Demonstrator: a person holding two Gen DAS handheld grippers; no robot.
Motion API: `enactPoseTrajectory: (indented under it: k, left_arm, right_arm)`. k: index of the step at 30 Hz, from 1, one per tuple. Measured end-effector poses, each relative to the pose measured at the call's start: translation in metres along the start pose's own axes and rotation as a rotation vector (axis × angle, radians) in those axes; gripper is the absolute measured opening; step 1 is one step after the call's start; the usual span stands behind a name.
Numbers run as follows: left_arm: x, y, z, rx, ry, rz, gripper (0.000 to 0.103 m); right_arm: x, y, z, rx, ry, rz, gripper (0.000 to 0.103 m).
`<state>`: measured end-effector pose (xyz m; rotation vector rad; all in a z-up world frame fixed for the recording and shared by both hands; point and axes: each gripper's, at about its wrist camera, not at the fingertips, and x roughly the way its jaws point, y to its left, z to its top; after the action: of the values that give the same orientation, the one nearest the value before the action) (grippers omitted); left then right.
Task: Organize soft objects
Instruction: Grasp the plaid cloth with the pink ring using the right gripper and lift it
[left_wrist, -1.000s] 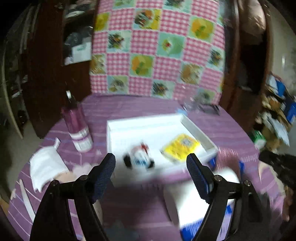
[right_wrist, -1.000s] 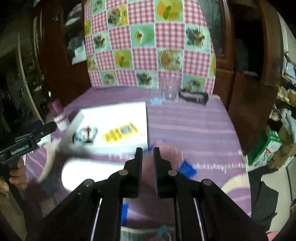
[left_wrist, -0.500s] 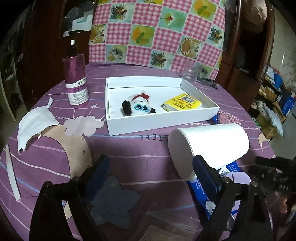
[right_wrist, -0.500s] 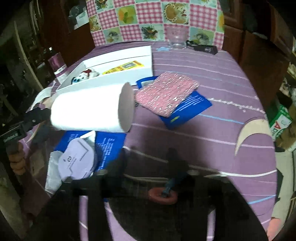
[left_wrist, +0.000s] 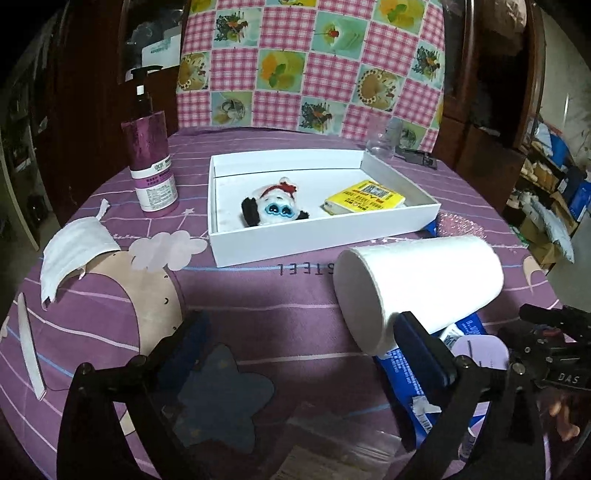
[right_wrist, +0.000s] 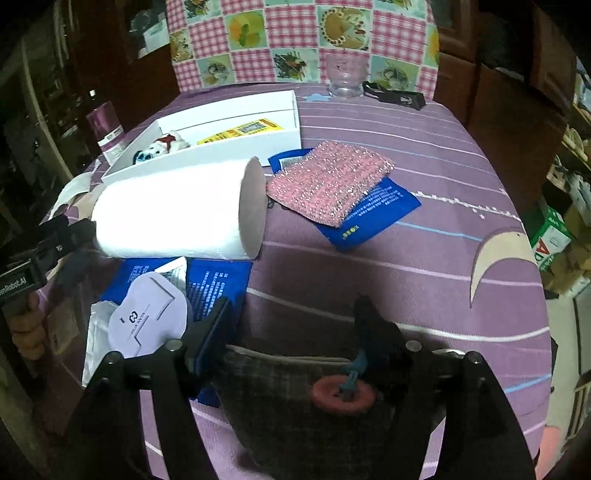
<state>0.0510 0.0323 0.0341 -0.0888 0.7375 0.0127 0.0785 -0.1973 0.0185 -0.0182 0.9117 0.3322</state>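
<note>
A white paper roll (left_wrist: 417, 284) lies on its side on the purple cloth, just ahead of my left gripper (left_wrist: 304, 343). That gripper's jaws are opening wide, with nothing between them; its right pad is near the roll's rim. Behind the roll, a white box (left_wrist: 325, 242) holds a panda plush (left_wrist: 273, 210) and a yellow pack (left_wrist: 364, 197). My right gripper (right_wrist: 293, 328) is opening low over a grey plaid pouch (right_wrist: 295, 406) with a red button, its pads off the pouch. A pink glittery cloth (right_wrist: 328, 181) lies on blue packets ahead, right of the roll (right_wrist: 177, 214).
A purple pump bottle (left_wrist: 151, 162) and a white face mask (left_wrist: 74, 247) are left of the box. A glass (right_wrist: 345, 83) and a black clip stand at the table's far edge. A round white packet (right_wrist: 147, 317) lies on a blue packet (right_wrist: 214, 280). The table drops off at the right.
Both grippers have come down closer to the table. The right jaws went from shut to open, and the left jaws spread wider. The roll now lies still.
</note>
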Motion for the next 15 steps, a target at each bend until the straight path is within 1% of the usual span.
enactPoseTrajectory:
  k: [5,10,15]
  left_arm:
    - [0.0,0.0,0.0,-0.004,0.006,0.007,0.102]
    - [-0.001,0.007,0.0,-0.03,-0.002,-0.003,0.102]
    - [-0.005,0.012,0.002,-0.05,-0.022,-0.005,0.102]
  right_arm:
    - [-0.001,-0.002,0.002,0.007,0.008,0.001,0.069]
    - [-0.017,0.002,0.002,-0.009,-0.058,-0.048,0.069]
    - [-0.03,-0.002,0.002,0.023,-0.098,-0.046,0.069]
